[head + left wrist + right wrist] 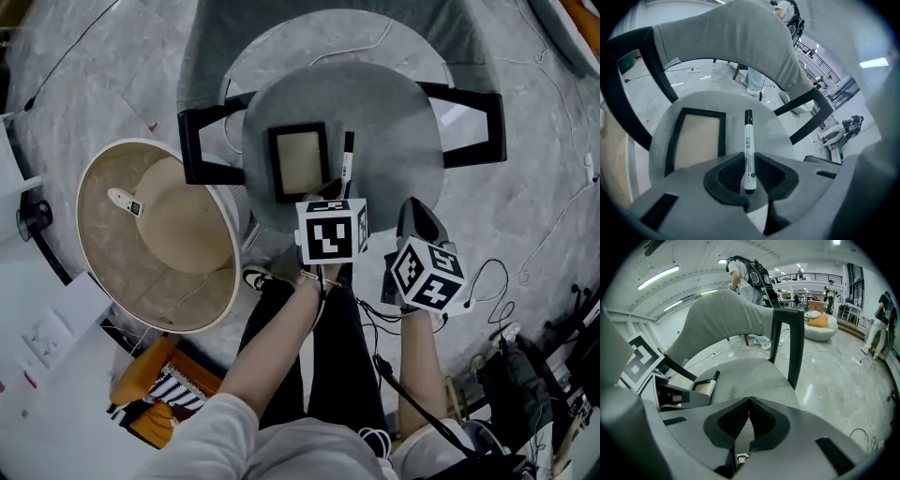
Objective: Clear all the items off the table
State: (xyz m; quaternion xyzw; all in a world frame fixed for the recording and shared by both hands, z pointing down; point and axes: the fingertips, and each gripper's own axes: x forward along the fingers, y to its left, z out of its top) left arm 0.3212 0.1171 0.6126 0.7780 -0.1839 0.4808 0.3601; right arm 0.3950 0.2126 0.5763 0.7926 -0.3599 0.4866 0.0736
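The left tool [749, 164] is clamped on the tail end of the marker [748, 140], which points away over the chair seat [398, 141], just beside the picture frame [300, 159]. The marker looks light, stiff and smooth. Held by 1 end it could pivot or slip, so a hold nearer mid-barrel would be steadier. The frame looks flat and possibly fragile and is best taken by an edge. The right tool [749, 404] is closed on nothing.

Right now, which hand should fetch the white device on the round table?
Probably right: the right tongs are closed and empty; the left tongs grip the marker over the chair seat. The table sits to the left, though.
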